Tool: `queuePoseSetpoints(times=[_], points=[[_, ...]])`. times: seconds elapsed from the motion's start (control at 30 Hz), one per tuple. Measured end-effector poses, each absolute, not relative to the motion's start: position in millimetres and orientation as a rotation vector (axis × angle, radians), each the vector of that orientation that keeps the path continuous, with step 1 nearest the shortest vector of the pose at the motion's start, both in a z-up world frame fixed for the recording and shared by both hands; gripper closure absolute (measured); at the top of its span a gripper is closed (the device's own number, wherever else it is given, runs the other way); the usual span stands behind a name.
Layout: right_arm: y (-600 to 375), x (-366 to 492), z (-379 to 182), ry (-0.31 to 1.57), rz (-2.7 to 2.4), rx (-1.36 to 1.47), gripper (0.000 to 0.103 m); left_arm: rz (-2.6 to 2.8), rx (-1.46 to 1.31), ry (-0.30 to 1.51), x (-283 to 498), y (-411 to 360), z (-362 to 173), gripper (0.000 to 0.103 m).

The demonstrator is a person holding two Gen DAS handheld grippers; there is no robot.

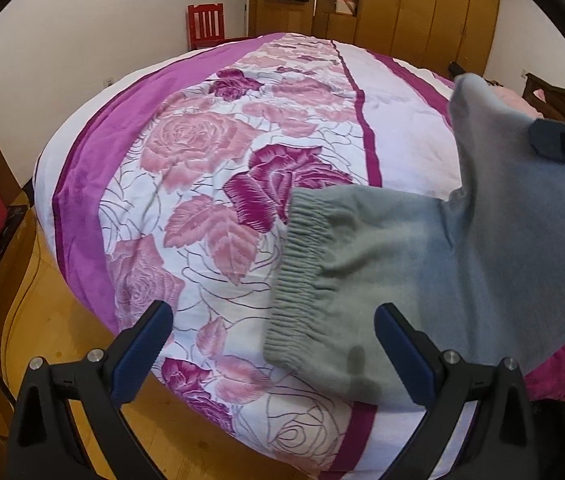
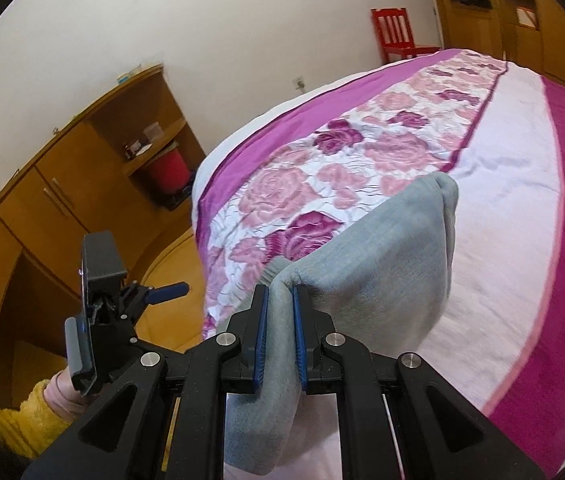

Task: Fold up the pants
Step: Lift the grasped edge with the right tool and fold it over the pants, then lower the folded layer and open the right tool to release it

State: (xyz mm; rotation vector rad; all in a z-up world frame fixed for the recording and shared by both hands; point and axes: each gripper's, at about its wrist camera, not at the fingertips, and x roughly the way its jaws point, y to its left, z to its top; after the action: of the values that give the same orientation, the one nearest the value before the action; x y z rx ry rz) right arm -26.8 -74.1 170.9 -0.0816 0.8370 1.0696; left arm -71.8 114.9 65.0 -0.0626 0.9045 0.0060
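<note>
Grey pants [image 1: 402, 248] lie on the floral bed cover [image 1: 202, 152], ribbed waistband [image 1: 302, 272] toward the left. My left gripper [image 1: 273, 311] is open, its blue fingers straddling the waistband's near corner without pressing on it. On the right, part of the pants rises in a peak toward the right gripper's black body [image 1: 562, 144]. In the right wrist view my right gripper [image 2: 281, 292] is shut on a fold of the grey pants [image 2: 382, 248], which drape from the jaws down onto the bed. The left gripper's body [image 2: 122, 304] shows at left, held by a hand in a yellow sleeve [image 2: 22, 416].
The bed [image 2: 502, 200] fills most of both views, with wooden floor [image 1: 62, 320] along its near-left edge. A wooden cabinet [image 2: 62, 184] with a red bucket [image 2: 166, 168] stands to the left. A red chair [image 1: 206, 26] and a wardrobe [image 1: 422, 0] are beyond the bed.
</note>
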Motion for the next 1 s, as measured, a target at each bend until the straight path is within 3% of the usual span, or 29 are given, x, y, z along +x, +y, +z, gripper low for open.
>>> queuePoseSetpoints(times=[0.57,0.77,0.9,1.0], points=[[27,-42,131,0.926,1.184,-0.164,0.095,0.087,-0.137,0.929,-77,158,45,0.001],[18,-40,129,0.93,1.141,-0.175,0.095,0.109,-0.165,0.936,-82,170,40,0.001],[-5,-31,128,0.936,1.056,-0.169,0.085,0.104,-0.189,0.925,-85,173,47,0.001],[-26,-27,124,0.94,0.996,-0.177,0.084,0.088,-0.189,0.907,-86,170,57,0.001]])
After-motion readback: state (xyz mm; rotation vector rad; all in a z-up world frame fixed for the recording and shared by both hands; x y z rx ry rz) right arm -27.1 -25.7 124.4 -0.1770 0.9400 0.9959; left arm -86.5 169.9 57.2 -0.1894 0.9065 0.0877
